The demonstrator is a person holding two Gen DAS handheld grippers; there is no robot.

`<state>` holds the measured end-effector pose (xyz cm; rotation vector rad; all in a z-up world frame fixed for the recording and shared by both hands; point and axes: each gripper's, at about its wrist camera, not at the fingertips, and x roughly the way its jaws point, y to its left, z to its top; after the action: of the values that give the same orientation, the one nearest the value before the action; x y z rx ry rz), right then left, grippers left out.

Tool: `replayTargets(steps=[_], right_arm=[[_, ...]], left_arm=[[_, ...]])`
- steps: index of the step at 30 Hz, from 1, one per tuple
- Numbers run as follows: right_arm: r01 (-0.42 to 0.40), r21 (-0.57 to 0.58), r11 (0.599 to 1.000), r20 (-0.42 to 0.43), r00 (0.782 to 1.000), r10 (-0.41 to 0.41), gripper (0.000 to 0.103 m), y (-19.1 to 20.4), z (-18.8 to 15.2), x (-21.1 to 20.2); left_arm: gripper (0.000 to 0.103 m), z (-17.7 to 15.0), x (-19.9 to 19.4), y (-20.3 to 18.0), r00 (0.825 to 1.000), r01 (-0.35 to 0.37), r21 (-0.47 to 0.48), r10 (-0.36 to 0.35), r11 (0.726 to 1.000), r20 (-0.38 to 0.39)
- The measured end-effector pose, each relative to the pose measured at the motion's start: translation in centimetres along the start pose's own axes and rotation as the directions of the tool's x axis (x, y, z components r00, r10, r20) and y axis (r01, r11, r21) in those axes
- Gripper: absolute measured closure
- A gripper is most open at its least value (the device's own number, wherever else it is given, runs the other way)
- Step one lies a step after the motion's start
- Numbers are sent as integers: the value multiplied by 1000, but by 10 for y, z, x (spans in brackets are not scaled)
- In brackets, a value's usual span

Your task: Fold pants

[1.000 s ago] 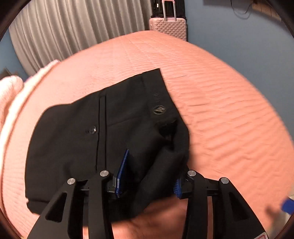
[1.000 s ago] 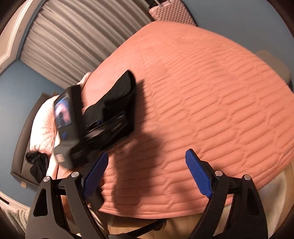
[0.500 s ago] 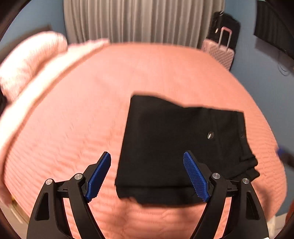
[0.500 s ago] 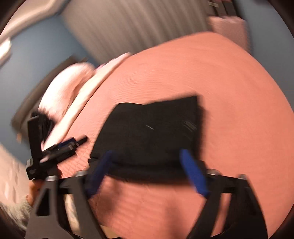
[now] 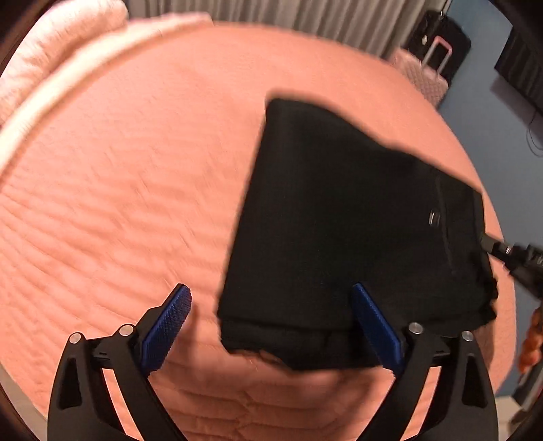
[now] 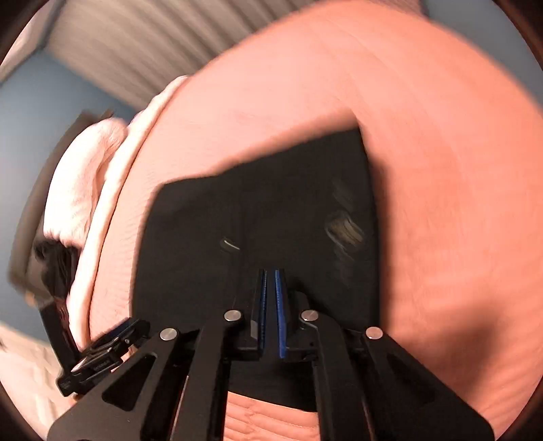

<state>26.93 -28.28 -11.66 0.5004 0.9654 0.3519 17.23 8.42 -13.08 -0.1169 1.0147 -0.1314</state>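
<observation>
- The left gripper (image 5: 271, 325) hangs over the near edge of the bed (image 5: 118, 169). Its jaws have just been opening and now stand wide apart. It holds nothing.
- The near left corner of the folded black pants (image 5: 339, 220) lies between its two blue pads (image 5: 166, 332), but the pads do not press on the cloth. The left pad is over bare cover, and the right pad is over the pants' near edge.
- The pants lie flat on the pink quilted cover, a bit to the right of the bed's middle in the left wrist view. They are folded into a blocky shape, and a small metal button (image 5: 433, 215) shows near their right end.
- The right gripper (image 6: 270, 305) is over the near right part of the pants (image 6: 254, 220). Its jaws have just been closing, and now the blue pads (image 6: 279, 305) are almost together. The picture is blurry, so I cannot tell if any cloth is pinched between them.
- In the left wrist view, that gripper's black tip (image 5: 509, 251) reaches in from the right edge to the pants' right end.
- At the far left of the bed lie white pillows (image 5: 51, 40).
- Behind the bed hangs a grey curtain (image 5: 305, 13).
- A pink suitcase (image 5: 427, 74) stands by the far right corner, next to a blue wall (image 5: 502, 135).
</observation>
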Motion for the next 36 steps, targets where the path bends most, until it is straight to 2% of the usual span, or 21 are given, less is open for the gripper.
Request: replayTargets(steps=[2,4,5,7,8,9,11,12,14,16,17,18,20,22,26,28,30,32,33,34,36], right_arm=[[-116,-45,992,-36,993,115,97,42,28,29],[-244,-86,966,-137,963,232,97,84,51,91],[-261,-97,960,-184,953,240,98,91,55,112],[-128,-180,975,-298,952,70,102,88,63,175],[-129,-140,982,-300,950,83,103,71,76,189],[-121,-68,990,-254,962,100,103,59,88,183],[38,-27,999,-87,995,-40,96,51,112,146],[-5,-45,999,-32,999,3,96,59,118,127],[-113,-124,986,-100,990,101,96,79,115,125],[-57,-270,961,-184,983,6,100,84,102,147],[57,-249,967,-193,975,-107,102,57,101,161],[23,-109,994,-170,985,-41,103,30,105,153],[49,88,995,-49,998,-45,96,1,107,114],[-34,34,999,-56,998,36,97,8,114,97],[-140,-122,983,-172,978,117,96,52,134,108],[-235,-138,962,-277,942,190,96,74,138,140],[-296,-195,935,-375,904,208,97,106,122,176],[-163,-209,964,-386,920,72,103,89,121,215],[-133,-152,980,-339,938,74,103,80,130,216],[-28,-120,992,-253,968,-4,99,74,141,202],[-142,-121,982,-190,975,118,96,77,142,163]], left_arm=[[8,3,-13,-12,998,-22,26,20,999,67],[8,9,-5,-26,995,-61,81,54,995,81],[8,9,9,-30,994,-104,126,100,987,42],[6,0,32,-26,986,-159,179,167,971,-28],[5,-3,36,-20,990,-127,164,134,978,-33],[5,-2,33,-12,994,-103,135,108,985,-32],[7,7,25,-7,996,-86,127,90,988,-25],[8,12,16,-5,993,-114,130,114,985,9],[10,27,3,-5,988,-144,130,135,981,76],[8,61,-6,-9,982,-149,116,134,982,133],[8,78,-5,-11,979,-157,113,140,981,145],[8,102,6,-12,974,-190,113,173,975,146],[8,131,33,-13,956,-283,145,267,948,119],[11,142,43,-16,939,-343,161,332,925,91],[9,119,6,-22,984,-160,114,150,980,96],[9,91,-5,-33,994,-84,120,74,989,83],[9,59,4,-53,995,-97,174,89,980,51],[8,31,35,-66,984,-159,250,174,955,-38],[8,24,47,-66,981,-159,250,180,955,-66],[5,17,49,-62,986,-146,222,160,964,-45],[5,19,49,-49,993,-83,151,95,985,-74]])
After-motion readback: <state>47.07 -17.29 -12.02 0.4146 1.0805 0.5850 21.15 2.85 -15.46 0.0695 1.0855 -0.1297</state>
